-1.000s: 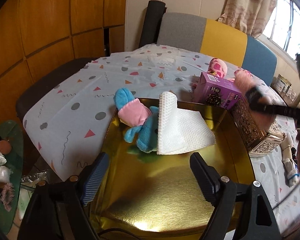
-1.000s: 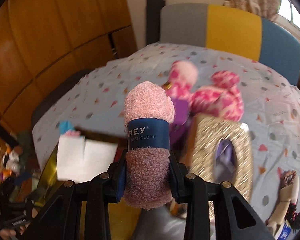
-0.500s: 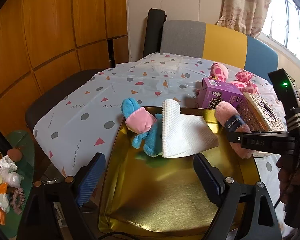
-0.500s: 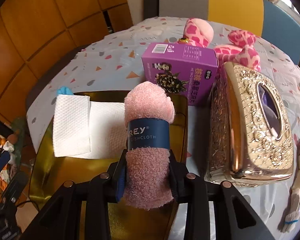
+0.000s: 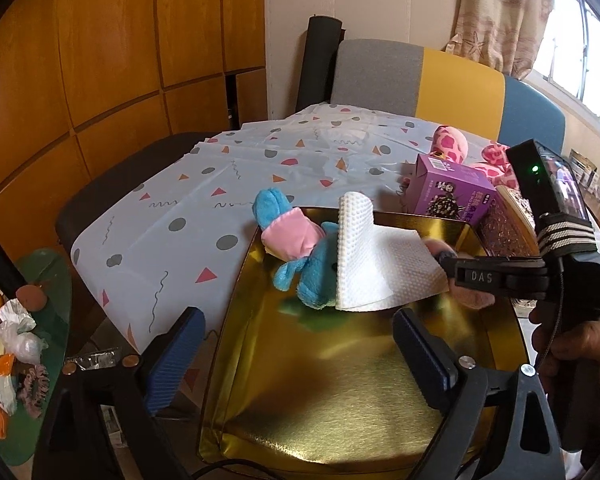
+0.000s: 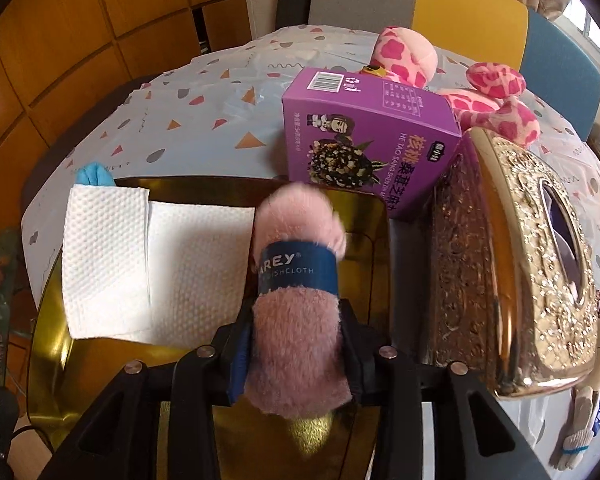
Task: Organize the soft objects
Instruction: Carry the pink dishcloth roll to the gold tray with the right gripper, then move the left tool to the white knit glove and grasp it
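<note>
Both jaws opening: left gripper empty; right gripper around pink dishcloth.

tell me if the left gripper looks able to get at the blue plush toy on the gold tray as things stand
Probably yes: the left gripper is empty, jaws opening, and bare gold tray lies before the blue plush toy. Only the white paper towel drapes its right side.

Wooden wall panels, a grey-yellow-blue bench back, curtained window.

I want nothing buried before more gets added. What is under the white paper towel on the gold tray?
Under the white paper towel, part of the blue and pink plush toy lies on the gold tray. Anything else beneath is hidden.
</note>
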The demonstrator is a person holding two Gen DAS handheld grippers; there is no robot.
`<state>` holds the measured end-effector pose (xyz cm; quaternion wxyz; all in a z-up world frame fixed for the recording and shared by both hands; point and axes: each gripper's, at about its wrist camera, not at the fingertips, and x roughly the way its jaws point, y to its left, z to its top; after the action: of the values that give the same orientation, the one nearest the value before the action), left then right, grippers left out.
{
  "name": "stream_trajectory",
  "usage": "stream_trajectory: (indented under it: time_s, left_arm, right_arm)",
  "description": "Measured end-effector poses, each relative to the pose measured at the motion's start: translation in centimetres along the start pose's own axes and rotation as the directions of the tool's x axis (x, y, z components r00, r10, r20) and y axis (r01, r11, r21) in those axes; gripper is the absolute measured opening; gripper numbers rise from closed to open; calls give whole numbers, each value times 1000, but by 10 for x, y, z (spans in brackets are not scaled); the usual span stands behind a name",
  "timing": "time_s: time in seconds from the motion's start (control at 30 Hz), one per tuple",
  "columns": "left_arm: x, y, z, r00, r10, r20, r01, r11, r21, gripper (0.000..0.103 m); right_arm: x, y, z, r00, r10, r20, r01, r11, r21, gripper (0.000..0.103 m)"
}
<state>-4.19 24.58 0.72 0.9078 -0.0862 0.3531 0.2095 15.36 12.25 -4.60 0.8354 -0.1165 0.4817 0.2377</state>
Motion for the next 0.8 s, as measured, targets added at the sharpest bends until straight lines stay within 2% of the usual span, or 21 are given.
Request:
stream_trajectory:
  time_s: [0.2,0.37,0.43,0.53,0.6,0.67,0.7,0.8]
  left_arm:
    - [1,5,-2,1000,-9,5,9,1000,-29,102]
    - [1,2,-2,1000,-14,7,14,1000,-19,102]
    - [1,-1,-2,1000,-23,6,23,1000,-9,102]
    - [-1,-7,-2,999,-34,10,34,999,4,102]
    - [-2,-12,-2,999,-42,13,42,999,17,102]
    - [-5,-19,0,999,-45,22,44,998,38,102]
    - [-7,-22,0,998,-50,26,49,998,48,103]
    - [-12,-34,3,996,-77,34,74,995,72,103]
  right_arm:
    - [-9,-4,4,998,26,59,-26,1000,8,51]
    - [-46,-19,-6,982,34,184,-40,999,25,62]
    - [-63,-23,-12,971,21,240,-24,1000,12,74]
    - [-93,-30,-26,939,-28,343,35,999,-14,76]
    - [-109,-34,-35,908,-99,407,114,993,-13,76]
    - [-124,-45,-46,880,-130,457,139,990,13,76]
    - [-128,-53,-49,876,-137,462,137,990,32,77]
    - [-129,-82,-53,907,-126,402,99,991,89,77]
